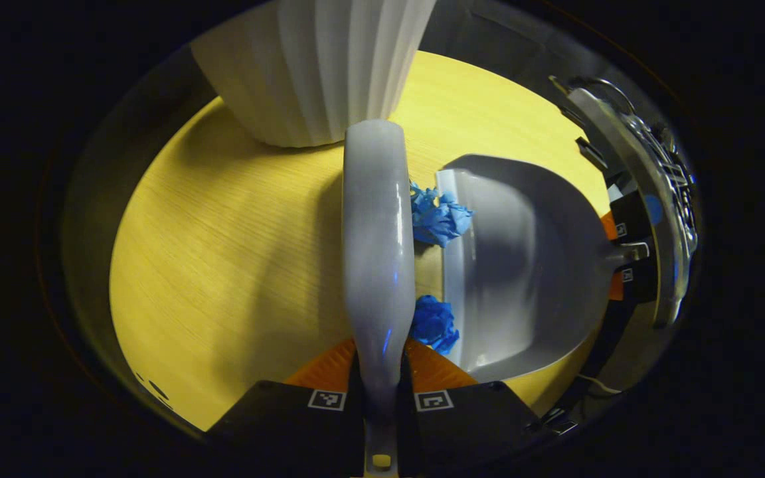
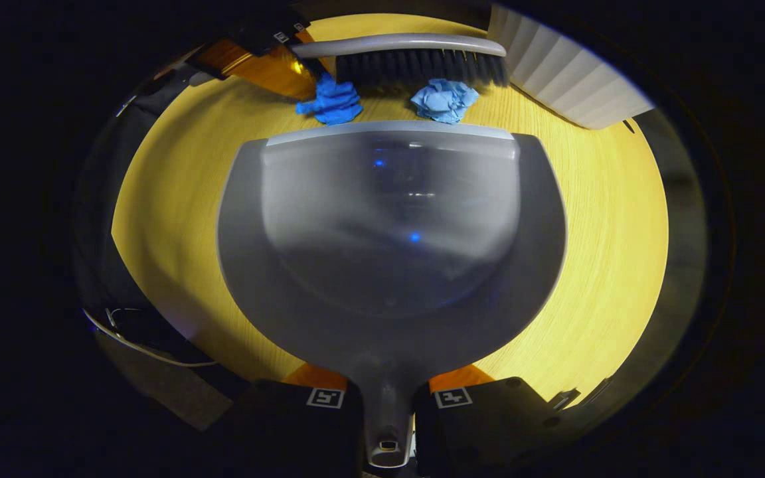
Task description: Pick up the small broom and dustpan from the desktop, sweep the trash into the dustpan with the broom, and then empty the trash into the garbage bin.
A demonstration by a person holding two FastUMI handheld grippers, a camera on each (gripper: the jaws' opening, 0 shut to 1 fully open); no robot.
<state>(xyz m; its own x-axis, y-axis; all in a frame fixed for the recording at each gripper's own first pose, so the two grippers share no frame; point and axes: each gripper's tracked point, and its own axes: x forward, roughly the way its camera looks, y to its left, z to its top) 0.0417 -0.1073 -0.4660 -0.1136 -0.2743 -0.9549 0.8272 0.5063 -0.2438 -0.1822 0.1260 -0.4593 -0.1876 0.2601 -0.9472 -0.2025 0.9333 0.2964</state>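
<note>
Your left gripper [image 1: 380, 398] clamps the broom [image 1: 376, 239] handle, and your right gripper [image 2: 388, 398] grips the dustpan [image 2: 389, 252] handle. On the desktop [image 2: 608, 219], two blue paper wads [image 2: 444, 99] lie between bristles and dustpan lip, near the white garbage bin [image 2: 568, 73].

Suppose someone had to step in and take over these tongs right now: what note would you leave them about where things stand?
Left tongs: shut on the small broom, held by its handle. Right tongs: shut on the dustpan handle.
On the yellow desktop: dustpan lip down, two crumpled blue paper balls lying just in front of the lip, broom bristles right behind them. White ribbed garbage bin stands beyond the broom's tip.
Done: both tools picked up and lined up.
Left: sweep both balls into the still-empty pan, then tip it into the bin.
</note>
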